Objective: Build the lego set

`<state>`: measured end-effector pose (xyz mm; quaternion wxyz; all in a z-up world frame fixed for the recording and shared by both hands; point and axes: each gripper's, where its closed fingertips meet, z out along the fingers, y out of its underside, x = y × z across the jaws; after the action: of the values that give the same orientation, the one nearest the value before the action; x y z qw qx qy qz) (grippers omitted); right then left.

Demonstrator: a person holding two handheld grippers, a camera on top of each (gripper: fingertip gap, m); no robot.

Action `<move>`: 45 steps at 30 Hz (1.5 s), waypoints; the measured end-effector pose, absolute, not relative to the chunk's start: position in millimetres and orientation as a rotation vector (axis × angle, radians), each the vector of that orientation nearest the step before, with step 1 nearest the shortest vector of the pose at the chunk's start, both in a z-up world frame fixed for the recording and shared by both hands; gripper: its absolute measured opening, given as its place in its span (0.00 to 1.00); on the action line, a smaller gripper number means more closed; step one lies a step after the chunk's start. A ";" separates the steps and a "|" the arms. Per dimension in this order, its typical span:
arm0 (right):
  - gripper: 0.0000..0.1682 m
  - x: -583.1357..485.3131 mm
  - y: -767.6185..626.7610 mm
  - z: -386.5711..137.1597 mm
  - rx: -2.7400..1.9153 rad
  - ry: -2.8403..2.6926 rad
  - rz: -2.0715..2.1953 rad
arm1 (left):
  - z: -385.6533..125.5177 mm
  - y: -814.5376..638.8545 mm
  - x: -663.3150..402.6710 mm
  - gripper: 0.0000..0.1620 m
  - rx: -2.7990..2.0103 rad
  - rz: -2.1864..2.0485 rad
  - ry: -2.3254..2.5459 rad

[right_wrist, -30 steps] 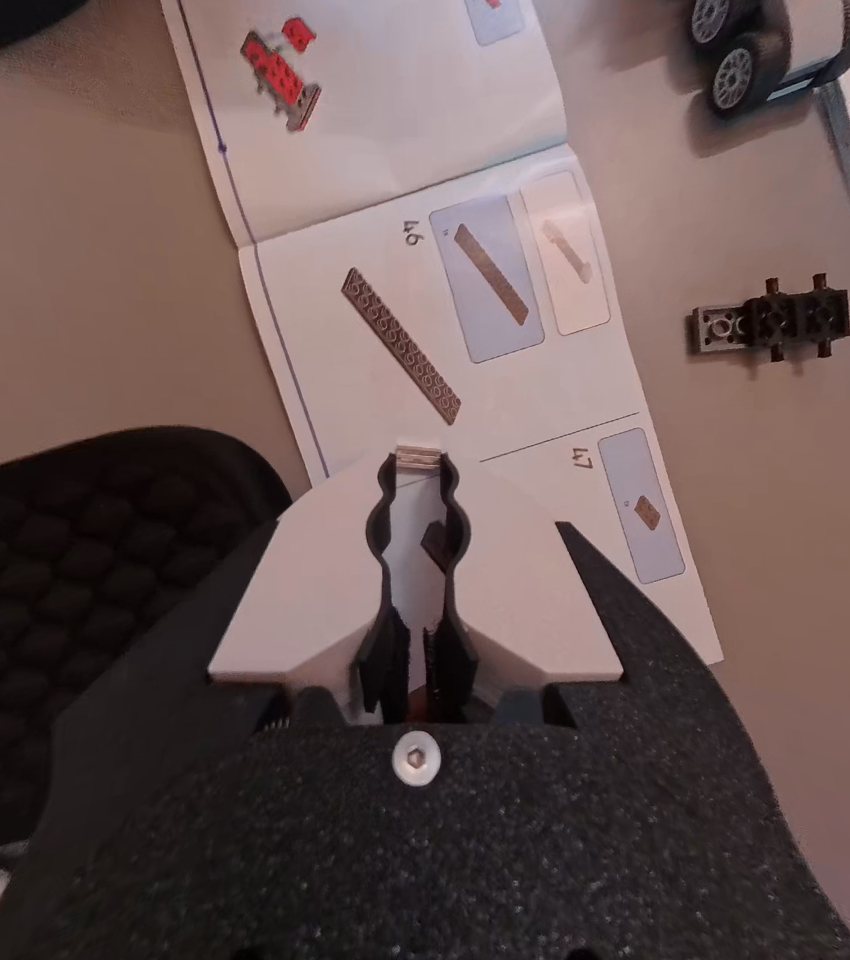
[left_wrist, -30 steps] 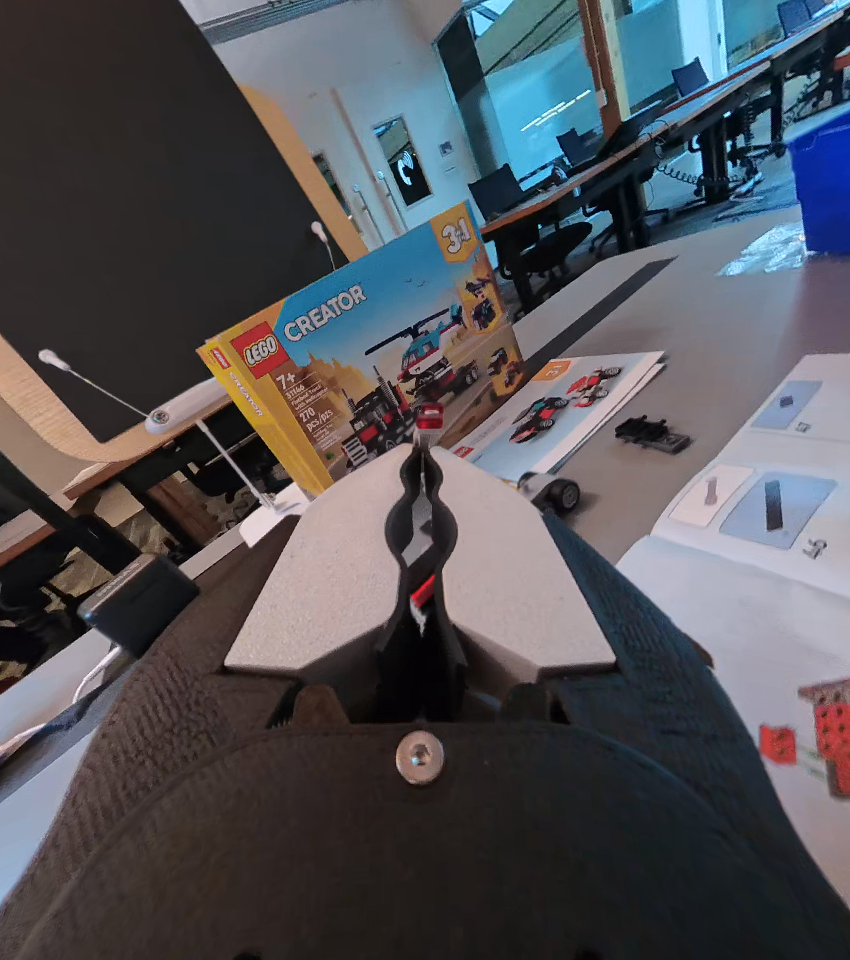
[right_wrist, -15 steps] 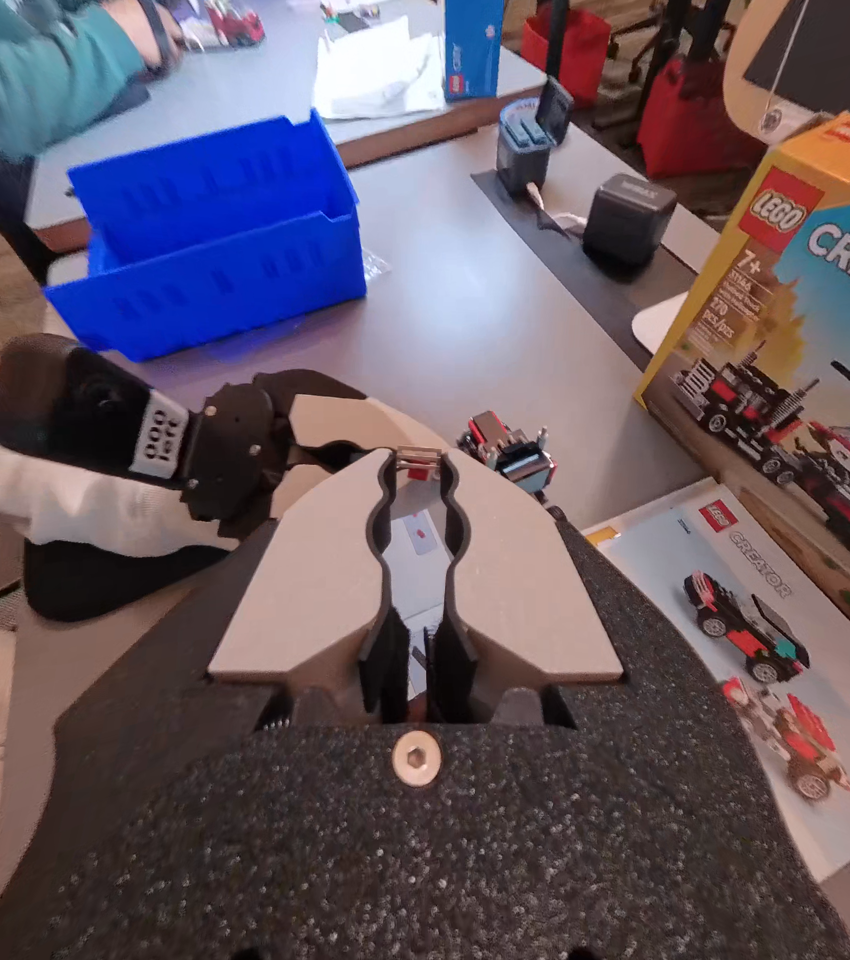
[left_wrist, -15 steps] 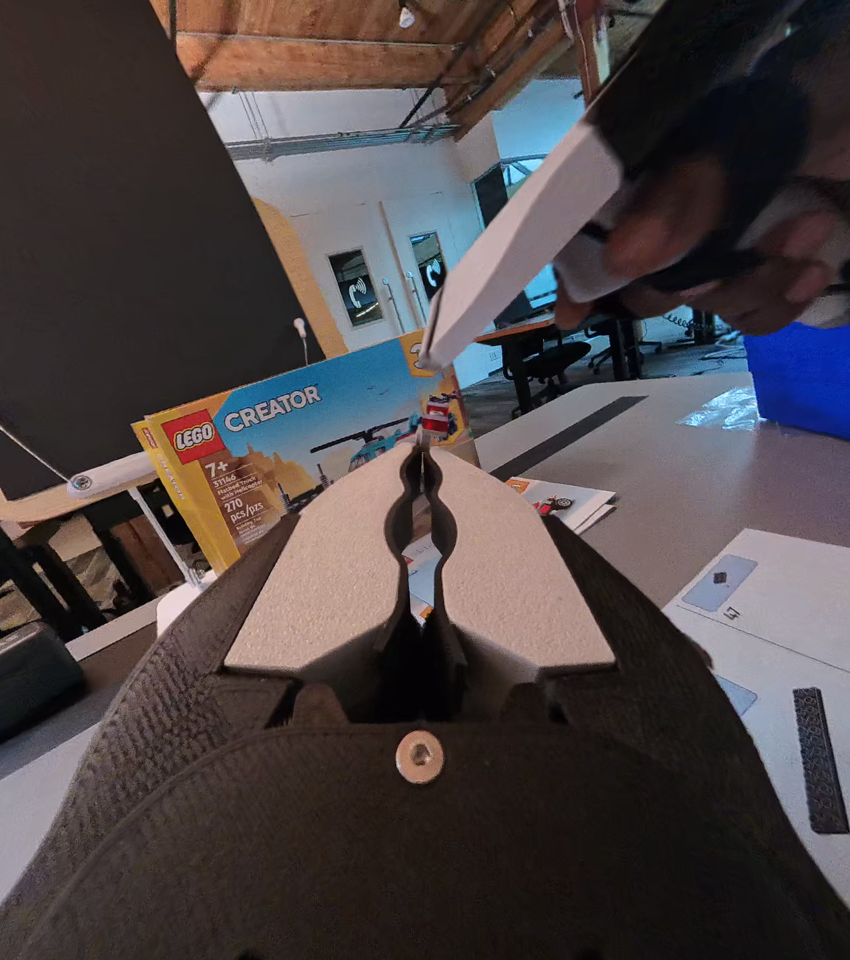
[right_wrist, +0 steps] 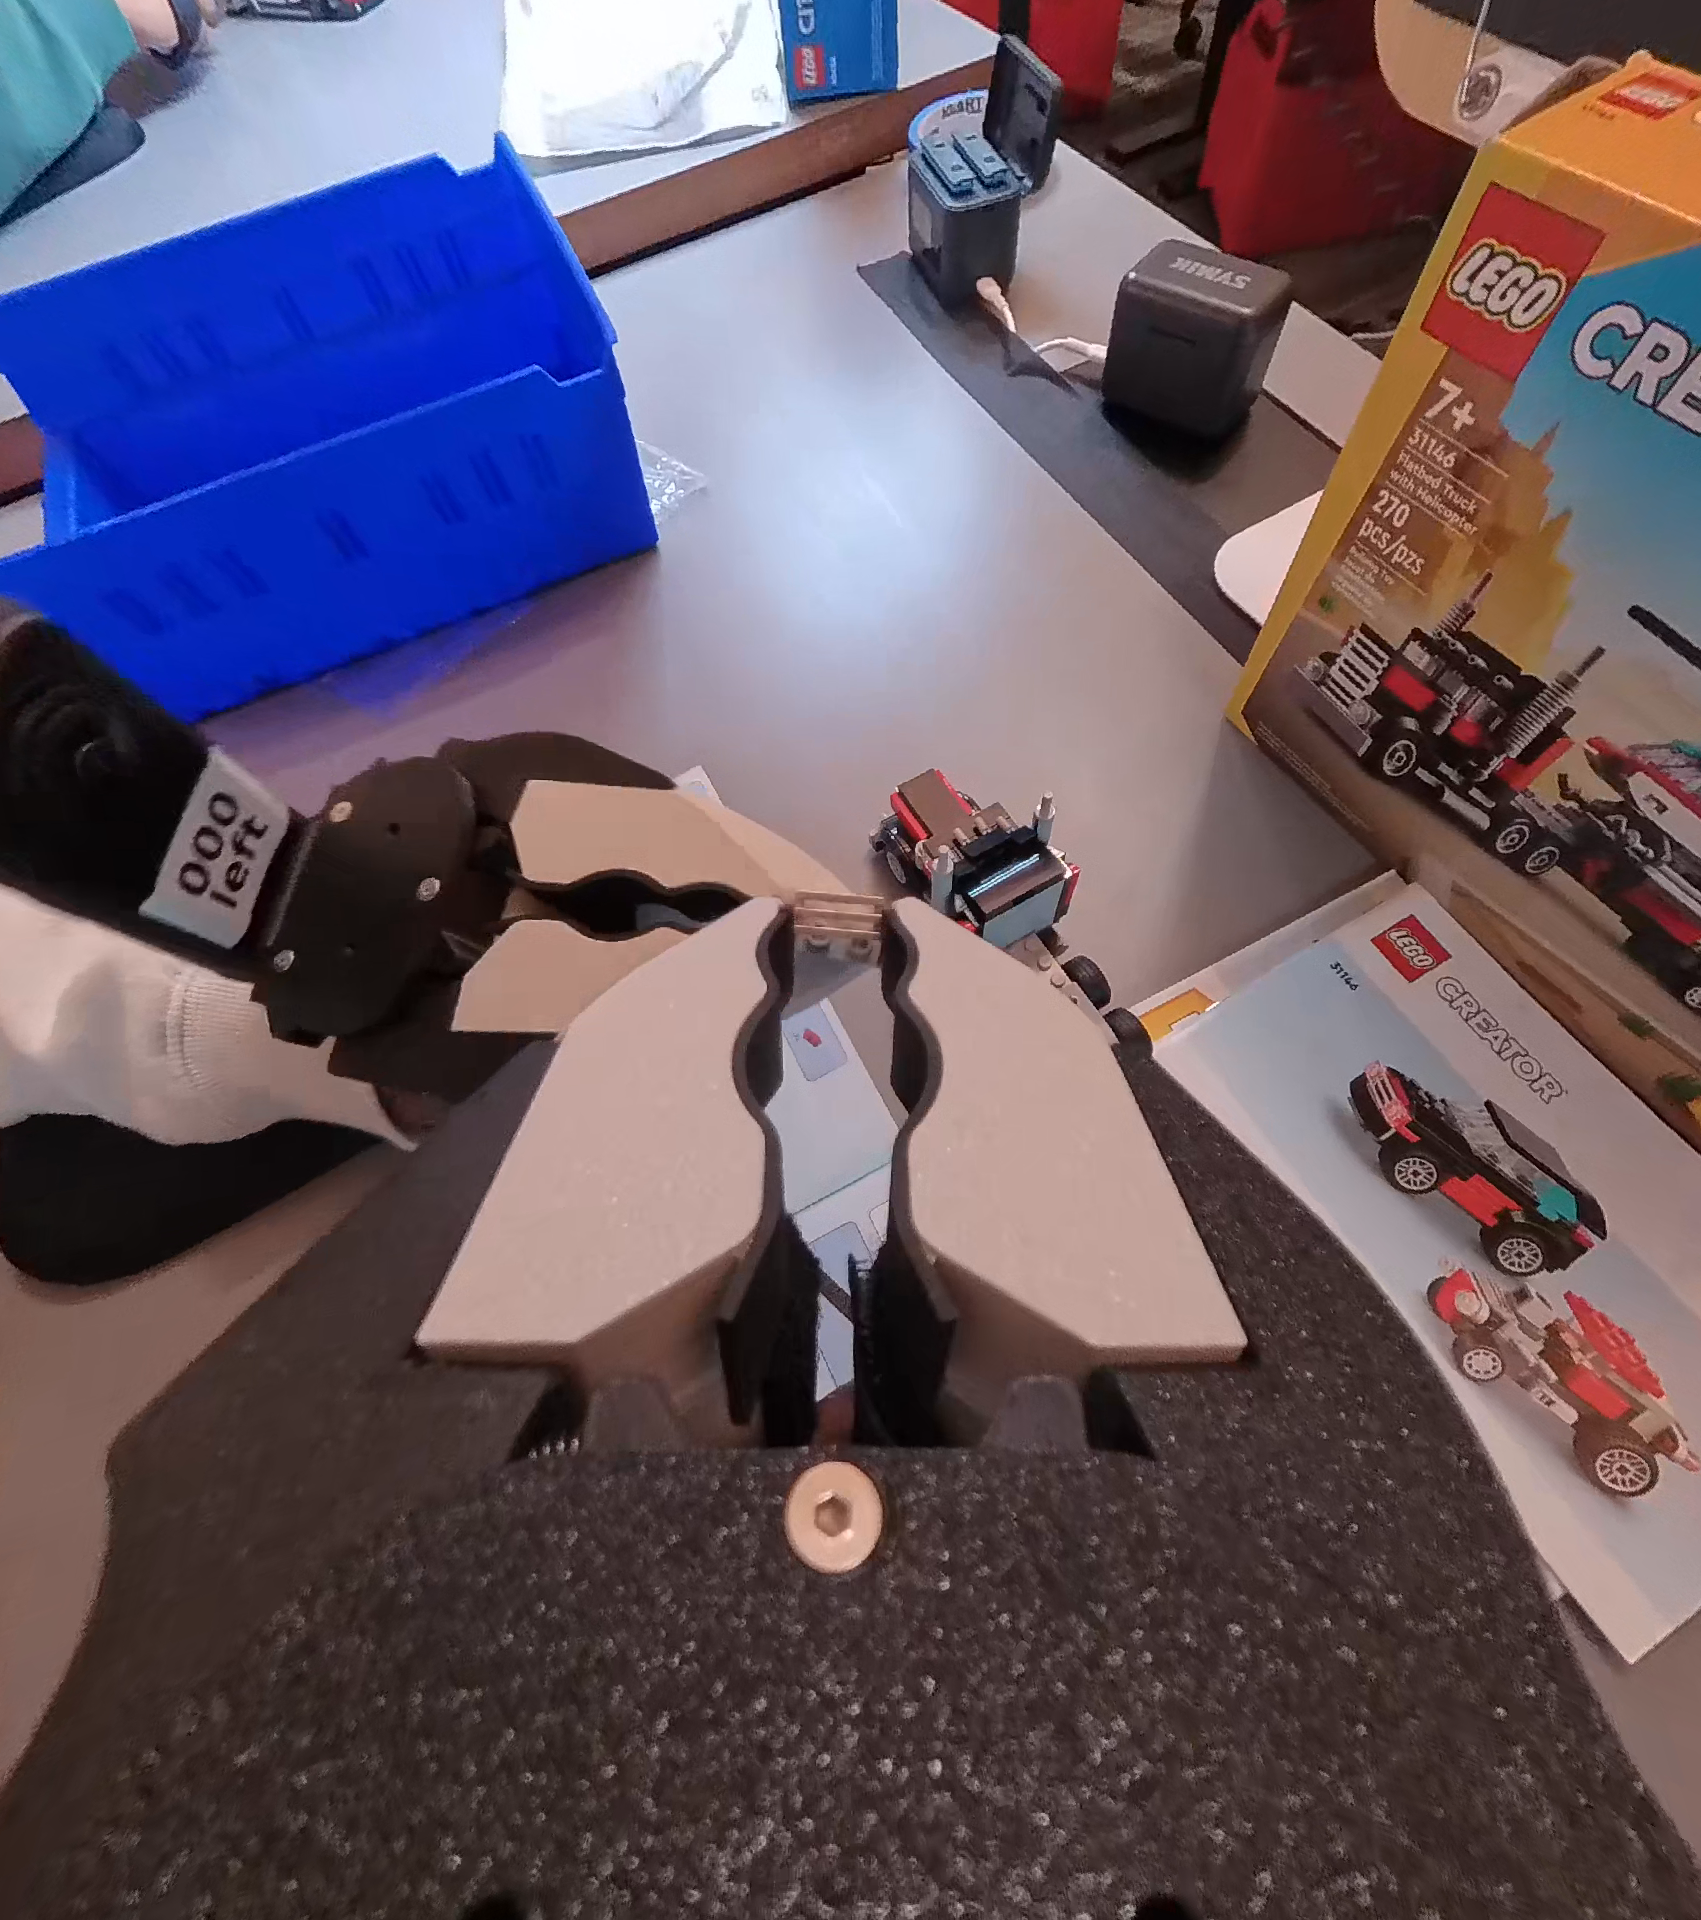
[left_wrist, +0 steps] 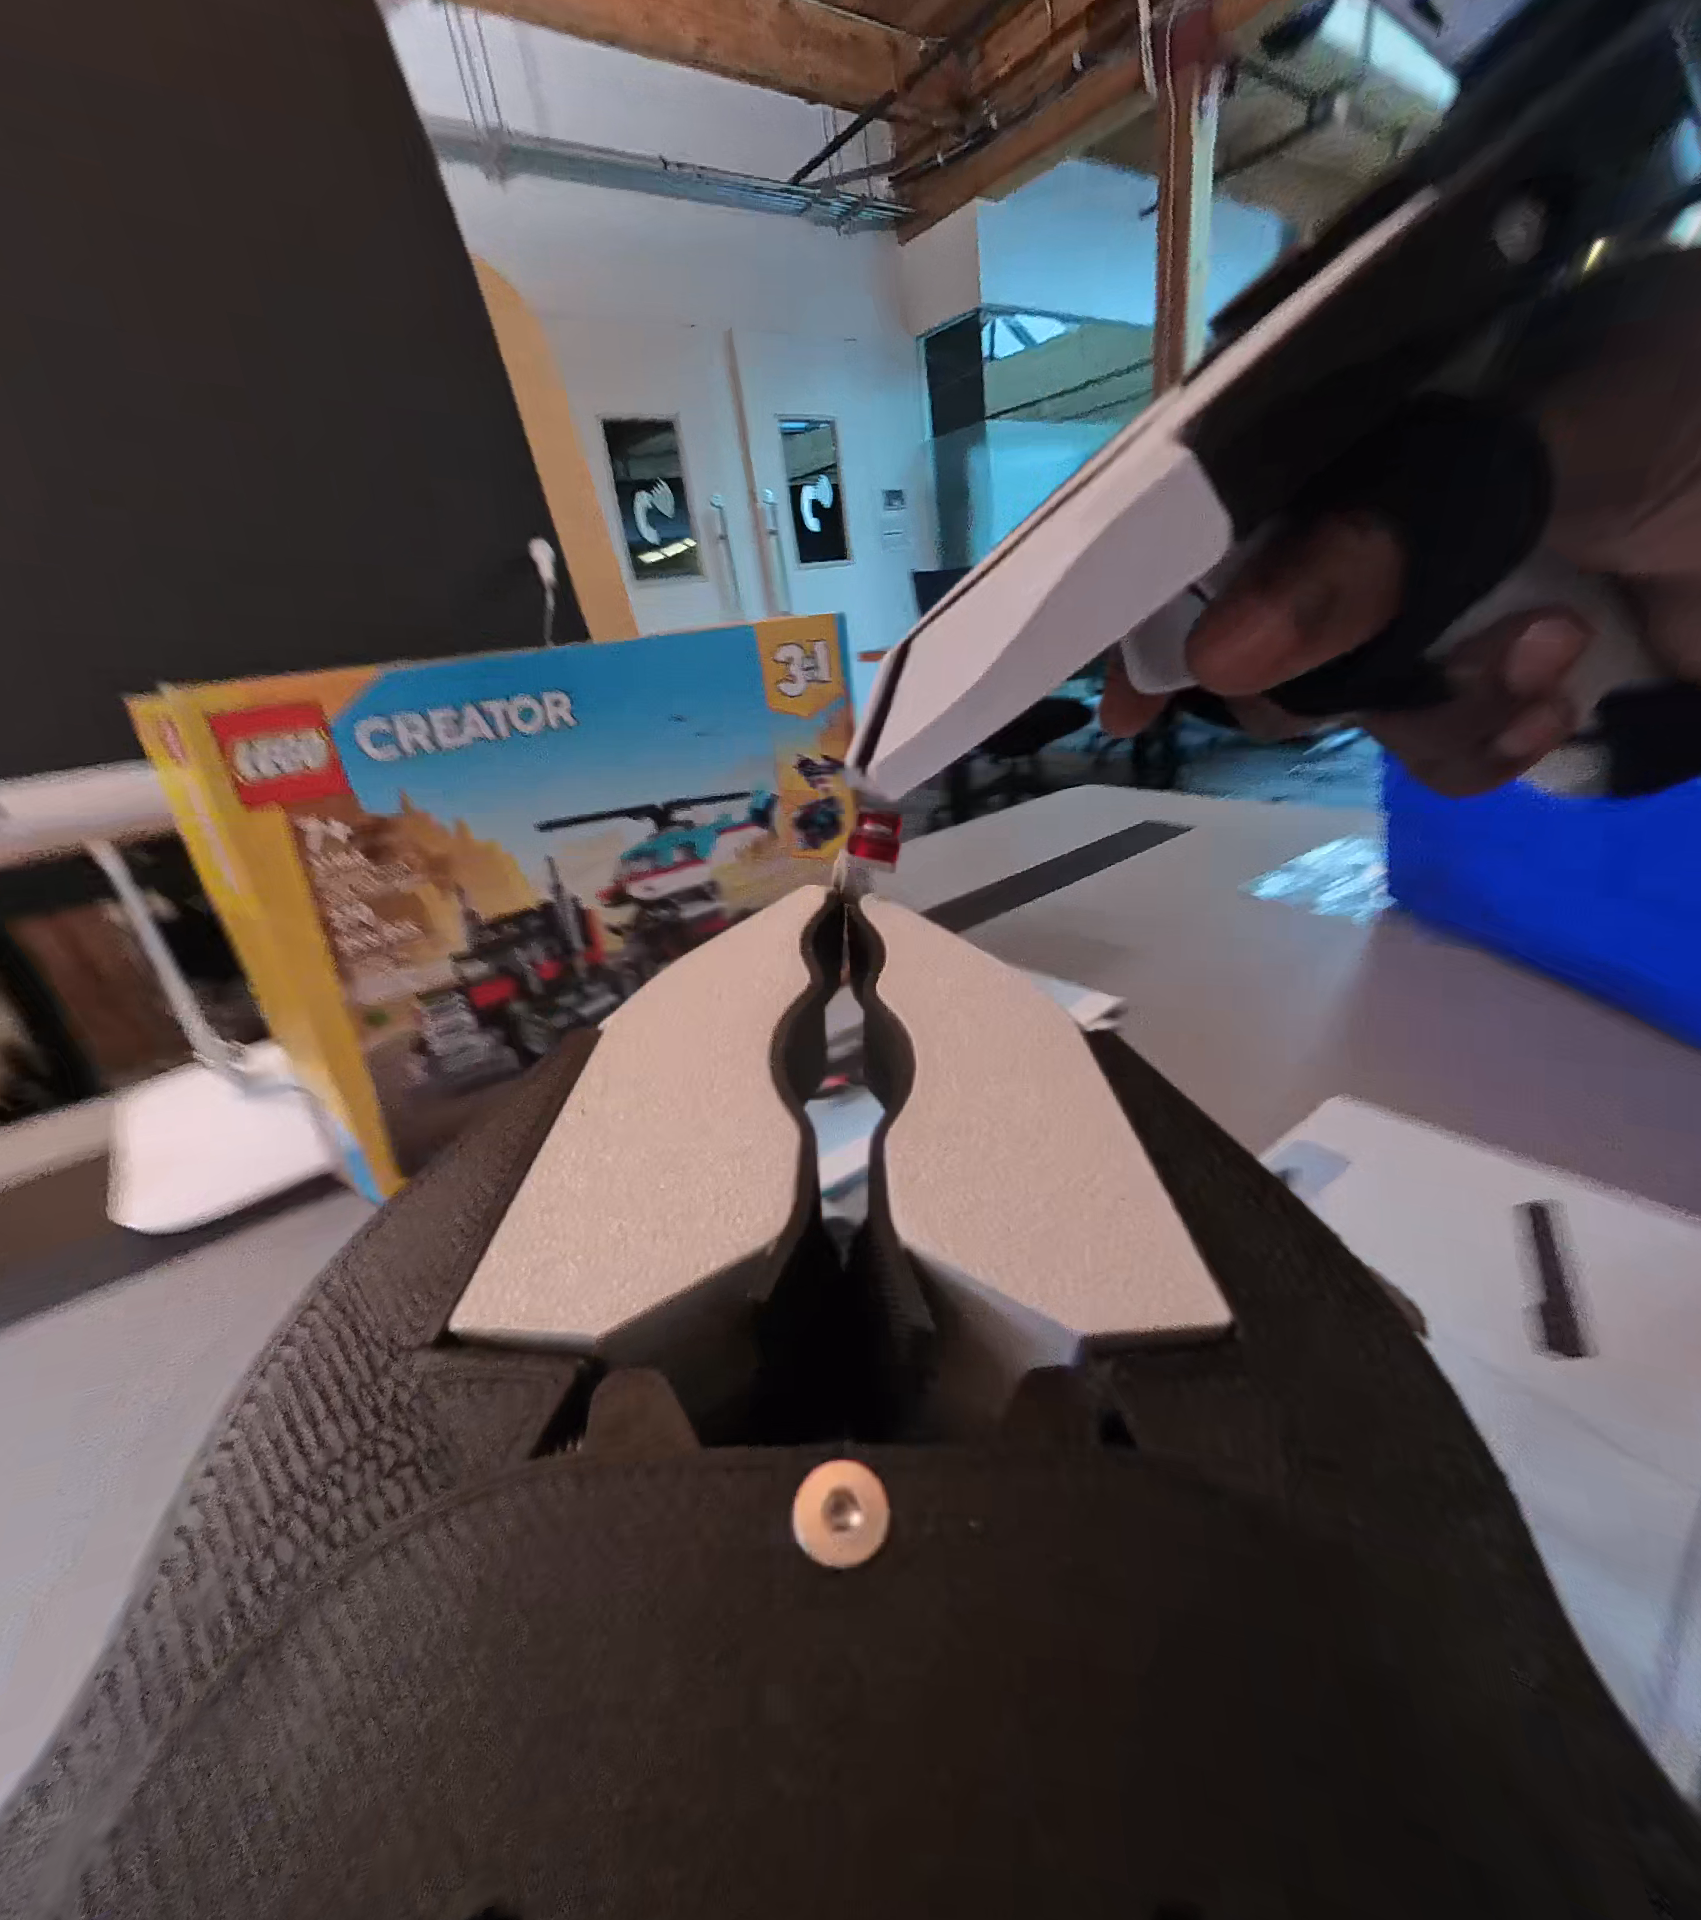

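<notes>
My left gripper (left_wrist: 846,912) is shut on a small red piece (left_wrist: 874,837) that sticks up from its tips, held above the table. My right gripper (right_wrist: 835,928) is shut on a small grey plate (right_wrist: 835,914) held across its tips. In the left wrist view the right gripper (left_wrist: 872,795) reaches in from the upper right, its tip just above the red piece. In the right wrist view the left gripper (right_wrist: 763,902) comes in from the left and its tips meet the grey plate. A built truck cab (right_wrist: 981,871) stands on the table beyond.
The set's box (right_wrist: 1604,499) stands at the right, also behind my left gripper (left_wrist: 513,821). A closed booklet (right_wrist: 1448,1226) lies before it and an open instruction booklet (left_wrist: 1573,1309) lies to the right. A blue bin (right_wrist: 306,447) and black charger cubes (right_wrist: 1194,332) sit farther back.
My right gripper swung up from facing the open booklet and brought the grey plate to the left gripper's tip. The left gripper tilted up. Both stayed shut on their pieces.
</notes>
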<state>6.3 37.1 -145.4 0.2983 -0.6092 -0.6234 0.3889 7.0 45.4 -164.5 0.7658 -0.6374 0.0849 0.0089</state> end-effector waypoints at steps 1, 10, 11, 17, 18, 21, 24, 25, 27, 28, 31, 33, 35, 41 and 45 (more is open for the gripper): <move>0.10 7.0 36.6 -142.6 -1.610 -1.666 1.038 | -165.0 44.5 9.5 0.01 -1.389 -0.076 0.144; 0.10 67.5 -24.1 -118.8 -0.830 -2.580 1.021 | -153.9 -21.7 70.5 0.00 -1.193 -1.122 0.714; 0.10 70.0 -29.5 -119.6 -0.766 -2.640 1.015 | -153.8 -30.2 69.8 0.01 -1.168 -1.244 0.757; 0.10 71.1 -63.6 -126.7 -0.373 -2.831 0.931 | -158.7 -70.1 78.3 0.00 -1.095 -1.625 0.946; 0.10 72.3 -70.8 -127.0 -0.330 -2.858 0.934 | -161.9 -72.7 81.5 0.01 -1.110 -1.641 0.964; 0.10 78.1 -82.8 -134.6 -0.281 -2.961 0.890 | -166.3 -75.6 85.8 0.00 -1.123 -1.670 0.970; 0.10 82.1 -79.9 -148.0 -0.287 -3.036 0.772 | -168.8 -77.6 88.3 0.01 -1.130 -1.684 0.982; 0.10 82.3 -78.5 -150.7 -0.293 -3.044 0.754 | -169.4 -78.5 89.4 0.01 -1.131 -1.689 0.987; 0.10 82.2 -77.0 -153.6 -0.310 -3.048 0.748 | -171.4 -78.9 91.5 0.00 -1.141 -1.694 0.995; 0.10 81.6 -77.5 -153.9 -0.317 -3.045 0.758 | -171.9 -79.0 92.2 0.00 -1.142 -1.696 0.996; 0.10 80.4 -78.5 -155.2 -0.330 -3.041 0.778 | -170.7 -79.6 92.2 0.00 -1.130 -1.698 0.997; 0.10 79.2 -78.2 -156.9 -0.334 -3.044 0.773 | -169.2 -80.1 91.2 0.00 -1.116 -1.697 0.995; 0.10 78.0 -78.0 -157.6 -0.338 -3.048 0.772 | -168.9 -80.0 90.7 0.00 -1.113 -1.691 0.995; 0.10 75.2 -78.5 -156.3 -0.343 -3.049 0.771 | -167.6 -79.2 89.2 0.00 -1.104 -1.690 0.985; 0.10 75.1 -77.6 -156.3 -0.349 -3.053 0.763 | -167.5 -79.1 89.2 0.00 -1.103 -1.688 0.985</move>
<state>75.1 -77.6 -156.3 -0.0121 -0.1103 -0.9642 0.2410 89.2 -79.1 -167.5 0.4338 -0.4428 0.3953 -0.6779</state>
